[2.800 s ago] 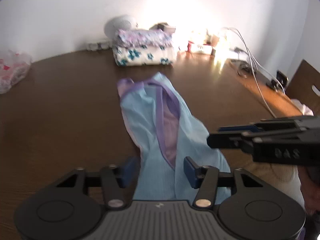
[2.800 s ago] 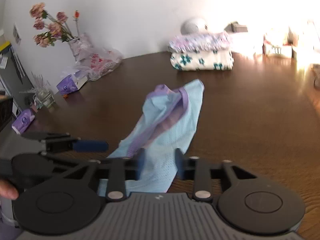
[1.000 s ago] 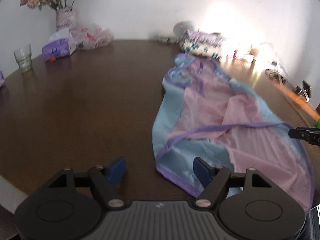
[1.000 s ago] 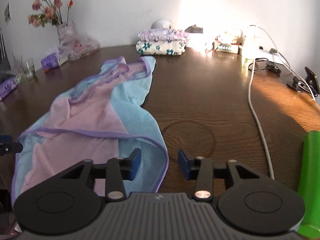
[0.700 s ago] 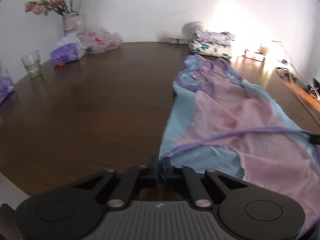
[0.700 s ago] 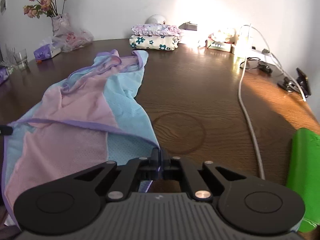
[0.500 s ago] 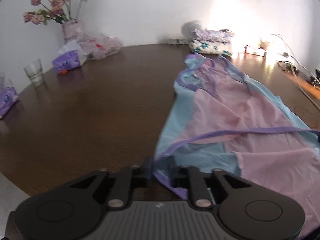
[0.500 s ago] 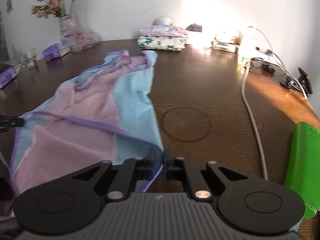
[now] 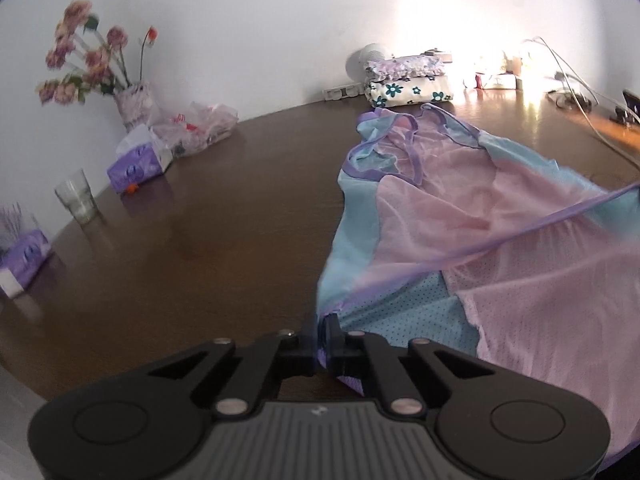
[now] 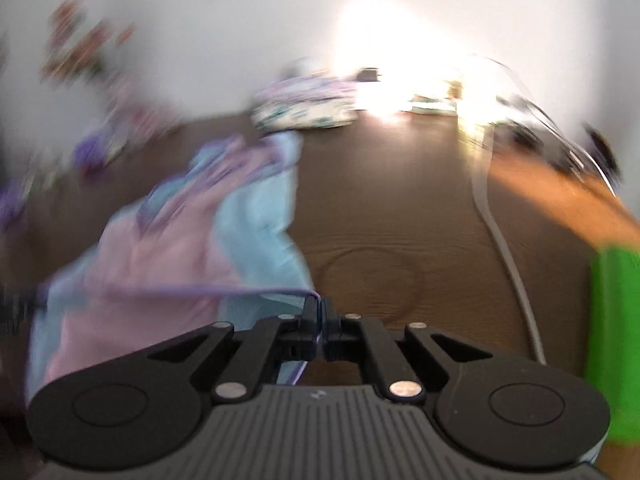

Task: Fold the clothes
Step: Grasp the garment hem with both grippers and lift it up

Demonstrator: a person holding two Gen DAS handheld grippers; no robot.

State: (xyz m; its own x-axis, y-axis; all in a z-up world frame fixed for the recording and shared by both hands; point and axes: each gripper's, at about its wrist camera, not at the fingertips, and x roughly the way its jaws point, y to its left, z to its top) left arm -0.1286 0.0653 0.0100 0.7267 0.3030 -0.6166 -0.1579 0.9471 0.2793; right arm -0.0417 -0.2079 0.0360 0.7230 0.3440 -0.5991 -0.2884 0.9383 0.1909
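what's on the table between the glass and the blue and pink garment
Nothing: bare brown table between the glass and the garment, as the left wrist view shows.

Your right wrist view is smeared by motion: the flowers (image 10: 80, 48) far left of your right gripper (image 10: 321, 312) are only colour streaks, and the folded pile (image 10: 304, 108) ahead of it has no readable pattern. The green object (image 10: 612, 344) to its right is cut by the frame edge, so you cannot tell what it is. In the left wrist view, the garment (image 9: 480, 216) runs off the right edge, and its hem corner is hidden between the pads of your left gripper (image 9: 325, 326).
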